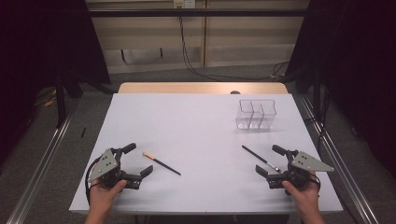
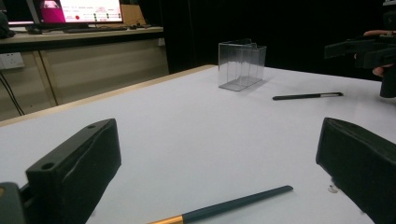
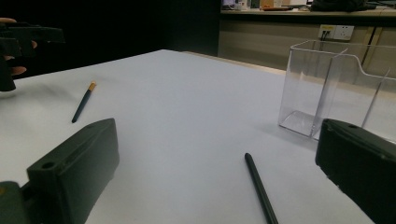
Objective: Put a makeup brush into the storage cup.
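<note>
A dark brush with an orange end (image 1: 161, 164) lies on the white table (image 1: 196, 135) just right of my left gripper (image 1: 139, 159), which is open and holds nothing. In the left gripper view the brush (image 2: 233, 205) lies low between the wide-apart jaws. A black brush with a silver ferrule (image 1: 259, 157) lies at the front right, its near end between the jaws of my open right gripper (image 1: 267, 160). The right gripper view shows it (image 3: 260, 189) on the table between the jaws. A clear three-compartment holder (image 1: 255, 114) stands empty at the back right.
The table's wooden far edge (image 1: 201, 87) borders a floor with cables. Dark curtains hang on both sides. Metal rails (image 1: 42, 163) run along the table. In the left gripper view a desk with a monitor (image 2: 84, 11) stands beyond the table.
</note>
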`<state>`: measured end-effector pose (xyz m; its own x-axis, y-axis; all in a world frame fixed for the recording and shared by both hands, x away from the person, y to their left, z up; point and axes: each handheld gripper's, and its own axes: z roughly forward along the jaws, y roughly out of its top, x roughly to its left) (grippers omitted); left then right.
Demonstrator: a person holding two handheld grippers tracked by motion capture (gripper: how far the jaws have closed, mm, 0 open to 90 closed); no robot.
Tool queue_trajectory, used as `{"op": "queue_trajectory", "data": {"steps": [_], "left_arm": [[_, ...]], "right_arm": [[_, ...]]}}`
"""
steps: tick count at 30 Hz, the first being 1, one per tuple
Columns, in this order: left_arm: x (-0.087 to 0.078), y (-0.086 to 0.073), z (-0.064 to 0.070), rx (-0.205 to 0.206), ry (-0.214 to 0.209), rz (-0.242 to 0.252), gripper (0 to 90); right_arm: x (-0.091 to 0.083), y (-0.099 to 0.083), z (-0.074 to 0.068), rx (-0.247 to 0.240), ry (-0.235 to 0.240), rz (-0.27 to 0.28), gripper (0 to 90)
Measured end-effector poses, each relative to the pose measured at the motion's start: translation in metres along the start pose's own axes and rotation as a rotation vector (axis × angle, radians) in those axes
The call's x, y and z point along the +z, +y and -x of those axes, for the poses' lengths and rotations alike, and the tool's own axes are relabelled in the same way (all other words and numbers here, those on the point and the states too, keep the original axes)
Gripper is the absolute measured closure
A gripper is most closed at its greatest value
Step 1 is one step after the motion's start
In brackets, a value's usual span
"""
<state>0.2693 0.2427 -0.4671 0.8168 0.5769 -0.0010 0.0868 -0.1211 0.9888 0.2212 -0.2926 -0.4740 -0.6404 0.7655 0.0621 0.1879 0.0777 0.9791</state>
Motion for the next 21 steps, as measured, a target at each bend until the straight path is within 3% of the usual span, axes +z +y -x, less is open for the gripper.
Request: {"op": "queue_trajectory", "data": {"steps": [15,21], "left_arm": [[0.0023,0.0005,0.0006,-0.016,0.017,-0.023,0.0],[0.0076,0.0003,0.0016,-0.021,0.022,-0.055,0.0]], "right_arm": [[0.0019,0.0014,-0.0006,-0.009,0.003,0.001,0.0],[0.0019,0.0018,-0.0005,-0.007,0.005,0.004,0.0]]}}
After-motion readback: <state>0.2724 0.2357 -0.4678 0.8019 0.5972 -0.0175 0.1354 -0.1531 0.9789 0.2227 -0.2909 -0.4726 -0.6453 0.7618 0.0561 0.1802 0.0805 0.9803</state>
